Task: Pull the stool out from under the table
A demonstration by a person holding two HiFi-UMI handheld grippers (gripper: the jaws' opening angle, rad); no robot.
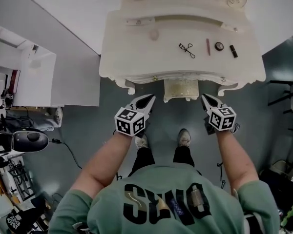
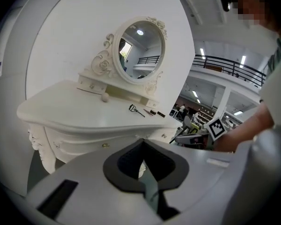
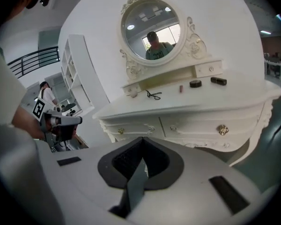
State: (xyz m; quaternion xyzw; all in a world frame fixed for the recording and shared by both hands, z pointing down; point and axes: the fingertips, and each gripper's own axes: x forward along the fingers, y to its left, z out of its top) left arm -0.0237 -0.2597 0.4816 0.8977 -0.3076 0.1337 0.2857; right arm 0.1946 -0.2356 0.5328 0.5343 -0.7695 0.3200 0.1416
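Both tools are pressed together and hold nothing. The left tool [image 1: 147, 100] and right tool [image 1: 206, 100] hang low, side by side, with the wearer's shoes [image 1: 184, 137] just behind them. Just ahead, between the two tips, the stool [image 1: 181, 88] sits tucked under the tabletop [image 1: 132, 57], with only its front edge showing.

With the jaws this way, I judge that neither tool can take hold. A closed tip would only scrape or slip off the padded edge. The curled legs [image 1: 128, 86] stand close on either side of the stool, one ahead of each tool, so a crooked pull could catch one and jolt the whole piece.

Farther ahead, the curler [image 1: 187, 49] and small cosmetics [image 1: 219, 46] lie loose and could roll off. A straight pull also brings the stool back toward the shoes.
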